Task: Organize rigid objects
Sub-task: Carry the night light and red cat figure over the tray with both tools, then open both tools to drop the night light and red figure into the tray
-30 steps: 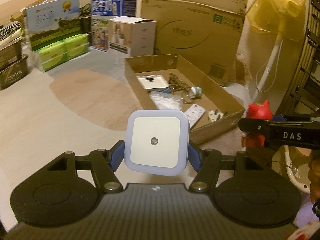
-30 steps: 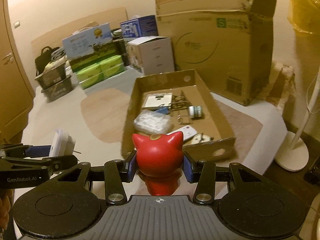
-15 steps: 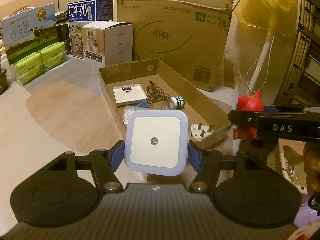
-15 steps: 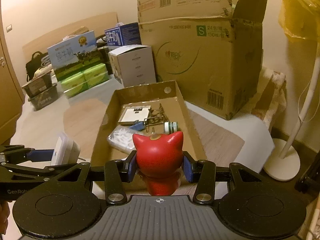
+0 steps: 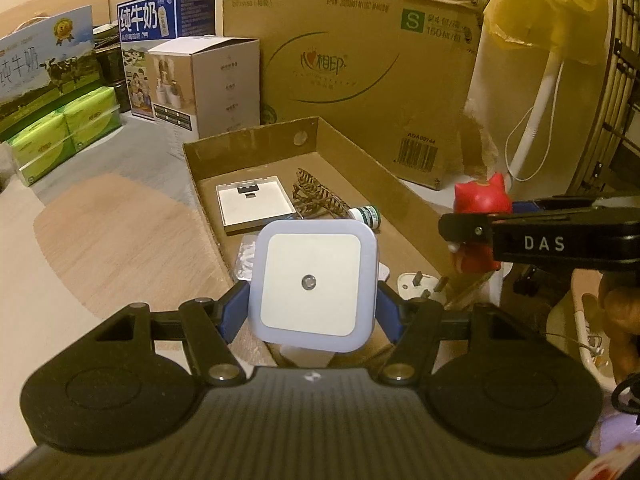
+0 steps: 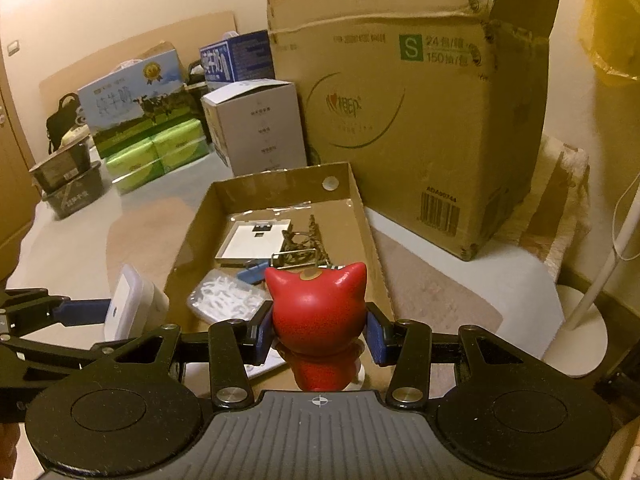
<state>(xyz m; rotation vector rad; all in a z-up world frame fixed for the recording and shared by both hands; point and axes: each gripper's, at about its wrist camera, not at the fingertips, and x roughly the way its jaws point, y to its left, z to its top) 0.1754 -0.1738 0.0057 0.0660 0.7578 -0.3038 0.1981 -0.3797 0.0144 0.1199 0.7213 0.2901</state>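
My left gripper (image 5: 314, 310) is shut on a white square night light (image 5: 314, 280), held up over the near end of a shallow cardboard tray (image 5: 256, 144). My right gripper (image 6: 318, 330) is shut on a red cat-eared figurine (image 6: 316, 306) above the same tray (image 6: 276, 182). In the left wrist view the figurine (image 5: 482, 200) and the right gripper show at the right. The night light (image 6: 128, 306) appears at the left of the right wrist view. In the tray lie a white square plate (image 5: 254, 208), a wire piece (image 5: 318, 198), a small bottle (image 5: 366, 214), a white plug (image 5: 418, 284) and a clear bag (image 6: 224, 300).
A large cardboard box (image 6: 404, 104) stands behind the tray. A white carton (image 6: 256, 124), milk cartons (image 6: 132, 96) and green packs (image 6: 156, 156) sit at the back left. A fan stand's white base (image 6: 576, 340) is at the right. A hand (image 5: 620, 320) holds the right gripper.
Both grippers have moved forward toward the cardboard tray, each keeping its object. The tray now lies closer and right beneath the night light and the figurine.
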